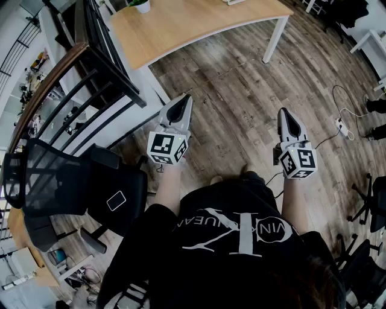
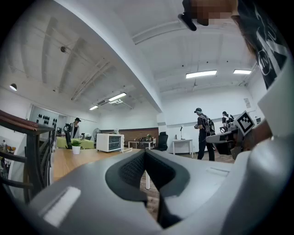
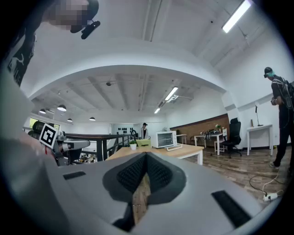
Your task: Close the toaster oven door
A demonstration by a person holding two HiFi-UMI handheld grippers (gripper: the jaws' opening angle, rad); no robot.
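Observation:
The white toaster oven (image 3: 165, 139) stands far off on a long wooden table (image 3: 183, 151), its door (image 3: 173, 148) folded down flat in front. In the left gripper view the toaster oven (image 2: 109, 142) is small and distant too. It does not show in the head view, where only the table (image 1: 181, 30) appears at the top. My left gripper (image 1: 187, 98) and right gripper (image 1: 283, 111) are held out over the wood floor, well short of the table. Both are shut with nothing between the jaws.
A black office chair (image 1: 72, 187) stands close at my left, beside a dark railing (image 1: 72, 84). A potted plant (image 1: 140, 5) sits on the table. Cables and a power strip (image 1: 341, 124) lie on the floor at right. People (image 2: 203, 133) stand far across the room.

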